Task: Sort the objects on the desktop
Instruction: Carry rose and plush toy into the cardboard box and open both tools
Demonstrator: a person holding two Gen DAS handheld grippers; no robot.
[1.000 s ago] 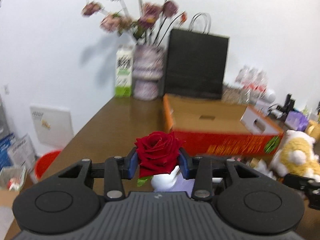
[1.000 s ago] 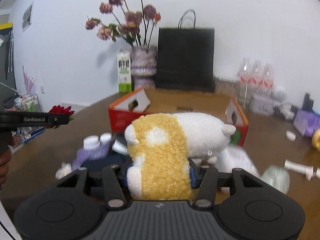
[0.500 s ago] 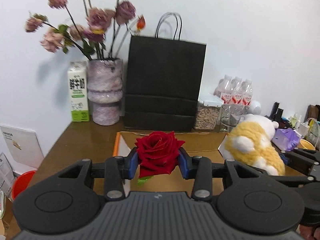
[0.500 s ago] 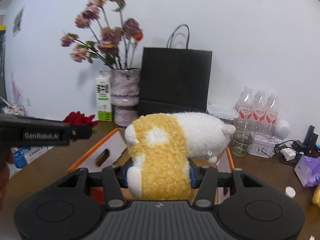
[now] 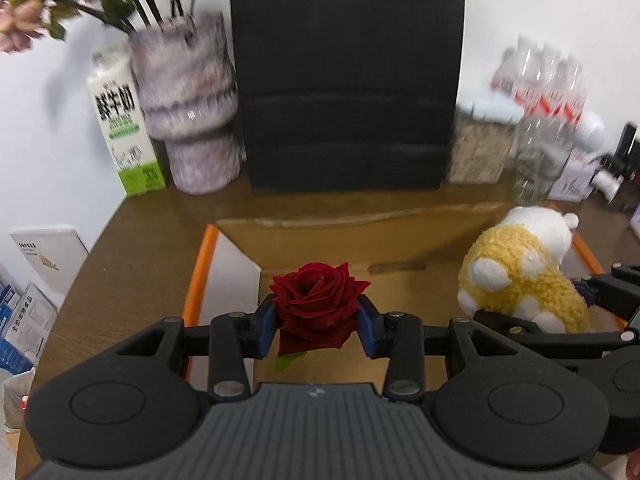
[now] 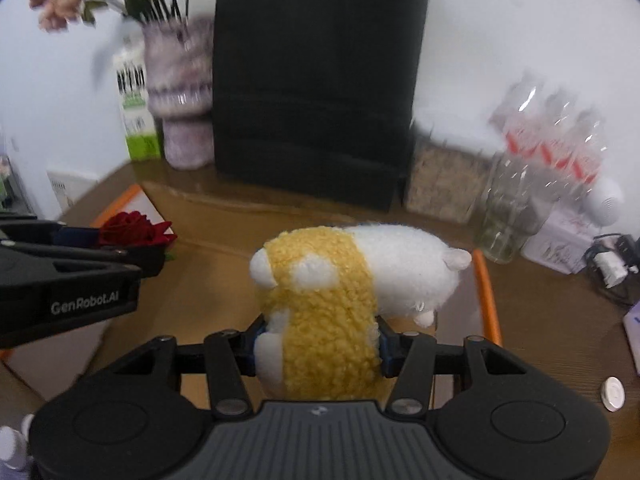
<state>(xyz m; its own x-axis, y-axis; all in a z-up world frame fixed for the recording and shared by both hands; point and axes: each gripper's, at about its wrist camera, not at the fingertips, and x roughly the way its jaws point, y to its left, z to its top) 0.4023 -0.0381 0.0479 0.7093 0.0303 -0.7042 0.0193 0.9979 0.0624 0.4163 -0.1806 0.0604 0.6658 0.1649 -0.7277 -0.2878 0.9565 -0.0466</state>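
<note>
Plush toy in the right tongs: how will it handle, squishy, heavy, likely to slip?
Probably soft: the plush toy bulges around the pads of the right tongs, so expect it to compress rather than resist. Likely light for its size, since its white front end juts out past the grip without visibly drooping. The fuzzy fleece should grip well; slipping looks unlikely.

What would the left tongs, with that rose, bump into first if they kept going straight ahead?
Probably the floor of the open box below the rose; the left tongs point down into it. Depth is hard to judge.
</note>
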